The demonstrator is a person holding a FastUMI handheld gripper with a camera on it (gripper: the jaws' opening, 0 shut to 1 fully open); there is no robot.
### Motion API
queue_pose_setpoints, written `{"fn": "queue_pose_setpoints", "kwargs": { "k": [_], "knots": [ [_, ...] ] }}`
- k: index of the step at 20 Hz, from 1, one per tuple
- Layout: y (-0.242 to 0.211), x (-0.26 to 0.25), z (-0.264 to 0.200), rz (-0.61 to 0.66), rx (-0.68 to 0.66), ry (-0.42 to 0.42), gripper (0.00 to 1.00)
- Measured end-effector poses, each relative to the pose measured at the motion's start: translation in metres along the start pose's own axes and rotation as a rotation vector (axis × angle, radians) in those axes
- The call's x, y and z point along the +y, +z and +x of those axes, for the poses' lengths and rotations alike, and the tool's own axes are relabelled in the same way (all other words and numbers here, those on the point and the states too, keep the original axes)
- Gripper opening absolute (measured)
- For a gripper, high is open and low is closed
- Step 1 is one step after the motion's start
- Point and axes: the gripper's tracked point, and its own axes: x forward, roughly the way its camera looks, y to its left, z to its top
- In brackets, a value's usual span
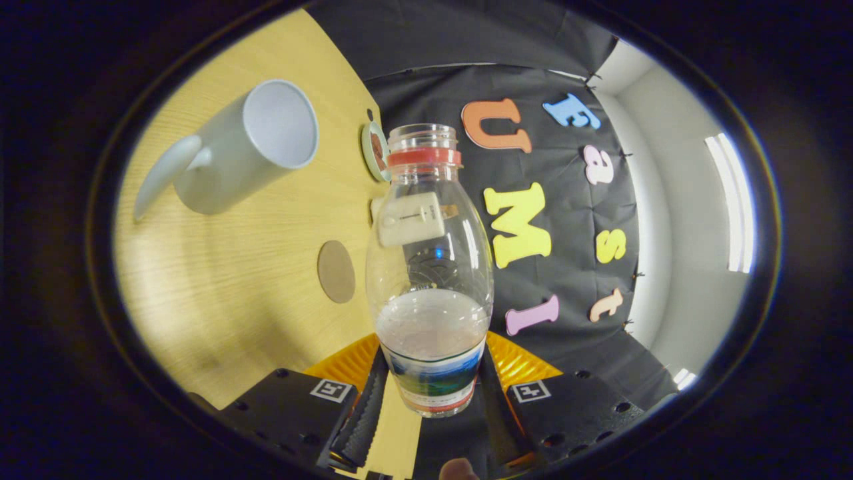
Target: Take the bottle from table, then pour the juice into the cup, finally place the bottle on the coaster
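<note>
Hand-held gripper (430,393) pinching one bottle (430,267) (uncapped, part full); one cup (240,150), one coaster (336,271) on table (220,300).

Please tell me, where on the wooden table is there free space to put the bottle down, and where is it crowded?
The gripper is shut on the bottle. The table is bare between the cup and the fingers, beside the round brown coaster. It is crowded at the far edge behind the bottle's neck, where a small round thing sits.

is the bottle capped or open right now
Open: the bottle, held between the gripper fingers, shows a bare threaded neck with no cap.
</note>
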Motion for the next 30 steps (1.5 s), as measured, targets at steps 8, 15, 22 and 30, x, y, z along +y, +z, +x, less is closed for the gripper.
{"fn": "queue_pose_setpoints", "kwargs": {
  "k": [8, 15, 22, 30],
  "knots": [
    [0.011, 0.003, -0.004, -0.14, -0.036, -0.013, 0.72],
    [0.022, -0.005, -0.001, -0.213, -0.063, -0.022, 0.72],
    [0.034, -0.011, -0.002, -0.278, -0.083, -0.032, 0.72],
    [0.034, -0.023, -0.001, -0.334, -0.08, -0.047, 0.72]
  ]
}}
